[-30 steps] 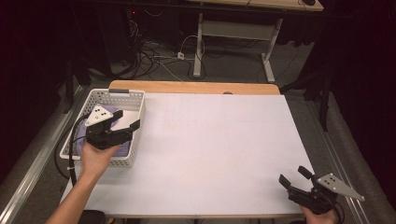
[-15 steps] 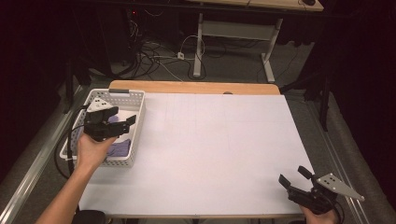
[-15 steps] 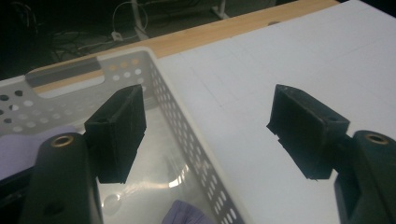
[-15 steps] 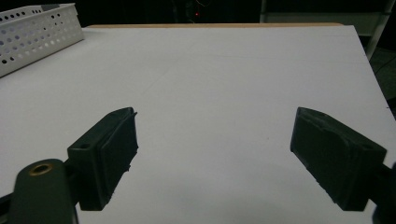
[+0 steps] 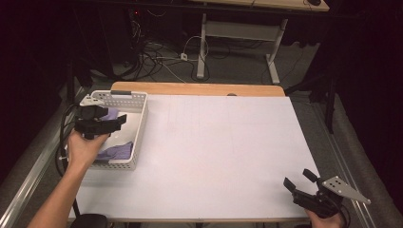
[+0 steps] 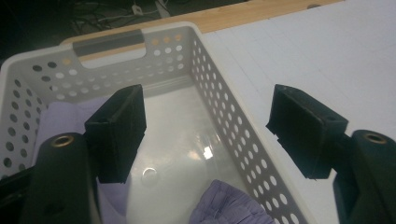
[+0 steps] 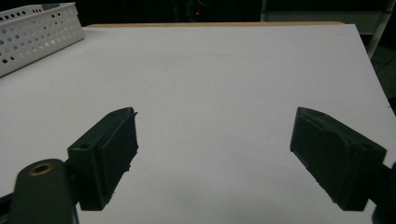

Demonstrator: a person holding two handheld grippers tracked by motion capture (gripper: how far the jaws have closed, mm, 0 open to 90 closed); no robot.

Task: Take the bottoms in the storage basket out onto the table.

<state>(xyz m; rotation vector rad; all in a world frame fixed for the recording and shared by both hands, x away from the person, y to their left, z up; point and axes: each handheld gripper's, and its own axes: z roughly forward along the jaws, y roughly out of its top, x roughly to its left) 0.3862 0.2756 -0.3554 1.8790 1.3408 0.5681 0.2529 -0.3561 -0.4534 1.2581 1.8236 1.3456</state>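
A: Where's the cloth (image 5: pixel 119 152)?

B: In the basket (image 5: pixel 139 137), purple, crumpled on the floor near the front end. In the left gripper view a fold of the cloth (image 6: pixel 231 205) shows at the bottom, and more of it lies along the basket's far wall on the left

A: And the basket itself?

B: White, perforated, with a slot handle at its far end. It sits at the left edge of the table (image 5: pixel 223 147), towards the far left corner, long side running along that edge

A: Is the left gripper (image 5: pixel 119 121) holding anything?

B: No. Its jaws stand wide apart over the basket, nothing between them. In its own view the left gripper (image 6: pixel 205 126) looks down into the basket; one jaw is over the inside, the other over the right wall and the table beyond. They touch neither cloth nor basket that I can see

A: The hand?

B: The left hand (image 5: pixel 85 147) comes in over the table's left edge, at the basket's outer side

A: And the other one?

B: The right gripper (image 5: pixel 298 183) is at the near right corner of the table, well apart from the basket, jaws parted and empty. In its own view the right gripper (image 7: pixel 212 149) looks across bare table, with the basket (image 7: pixel 37 32) at the far left

A: Anything else on the table?

B: A wooden strip (image 5: pixel 190 89) runs along the far edge
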